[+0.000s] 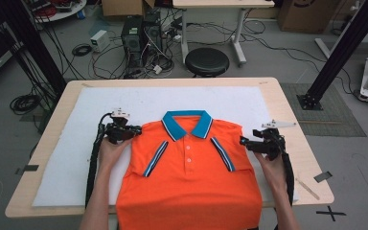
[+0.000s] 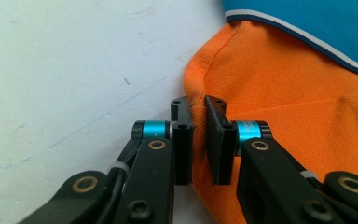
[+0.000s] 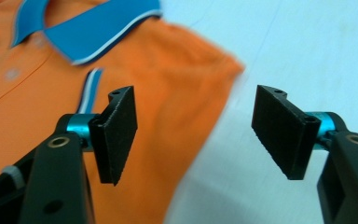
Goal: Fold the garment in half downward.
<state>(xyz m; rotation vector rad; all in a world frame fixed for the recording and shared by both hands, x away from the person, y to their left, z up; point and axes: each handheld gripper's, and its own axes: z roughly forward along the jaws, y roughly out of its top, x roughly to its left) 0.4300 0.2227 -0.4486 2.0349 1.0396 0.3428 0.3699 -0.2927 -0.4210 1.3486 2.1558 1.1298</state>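
Item: orange polo shirt point(image 1: 191, 172), blue collar point(image 1: 188, 122) pointing toward twelve o'clock, lying face up on the white sheet point(image 1: 100, 105) covering the counter point(image 1: 52, 124), its hem hanging over the near edge at six o'clock; the long axis is running twelve to six. Sleeves are lying folded inward across the chest. Left claw point(image 1: 133, 131) is sitting at the shirt's nine-o'clock shoulder, its jaws drawn nearly together and pinching the folded shoulder edge point(image 2: 196, 109), as the left gripper view is showing. Right claw point(image 1: 245, 142) is waiting at the three-o'clock shoulder with jaws spread wide; in the right gripper view the fabric edge point(image 3: 223, 88) is lying between them and toward the left pad, nothing being gripped. Judgement: the cloth is lying just inward of the right claw, toward nine o'clock, so that claw is probably needing only a short push inward before closing. The left hand is already having its hold.
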